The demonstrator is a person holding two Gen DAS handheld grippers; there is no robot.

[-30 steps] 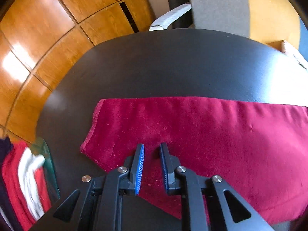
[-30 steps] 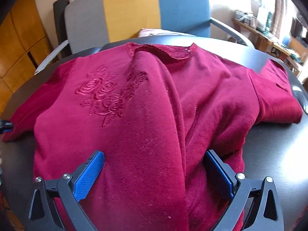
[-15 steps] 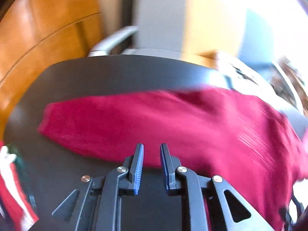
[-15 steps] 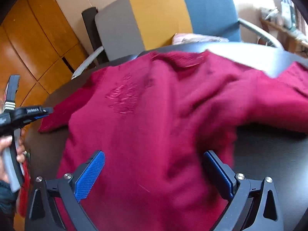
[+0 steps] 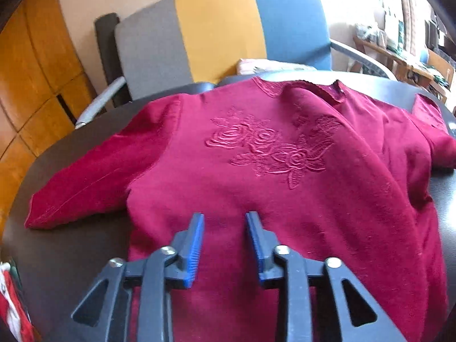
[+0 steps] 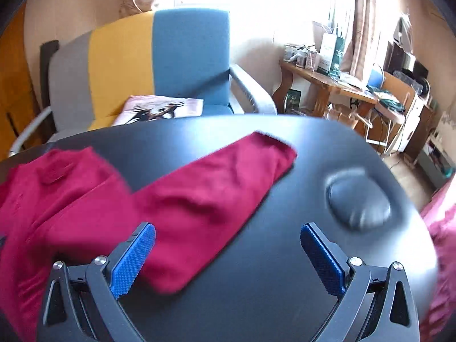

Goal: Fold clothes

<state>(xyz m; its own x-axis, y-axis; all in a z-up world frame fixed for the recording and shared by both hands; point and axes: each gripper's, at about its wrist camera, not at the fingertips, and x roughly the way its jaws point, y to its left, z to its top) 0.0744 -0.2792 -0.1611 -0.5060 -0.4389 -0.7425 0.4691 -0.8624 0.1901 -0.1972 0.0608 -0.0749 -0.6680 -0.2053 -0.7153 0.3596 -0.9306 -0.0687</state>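
The crimson knit sweater with raised rose embroidery on its chest (image 5: pixel 265 176) lies face up across the round black table (image 5: pixel 71 245), collar toward the far edge by the grey, yellow and blue armchair (image 5: pixel 216 31), one sleeve running to the table's left edge and the other long crimson sleeve (image 6: pixel 216 196) angling toward the far right edge, short of a dark rounded lump on the tabletop (image 6: pixel 359 199). It is spread but not yet folded, and a ridge of slack runs from the collar down the right half of the body, so the step in hand is likely to be a sleeve fold: judge the seam first, pinch only near the cuff, lift just enough to clear the cloth, and lay the sleeve straight across the chest without dragging the body askew; smoothing that ridge beforehand would keep the fold flat. The left gripper (image 5: pixel 225 242) angles down over the lower middle of the sweater, its blue ribbed pads (image 5: pixel 195 245) parting as the jaws open, with cloth beneath them but nothing pinched between them. The right gripper (image 6: pixel 228 259) also tilts downward, jaws spread wide and empty, its left pad above the sleeve's near end and its right pad above bare tabletop.
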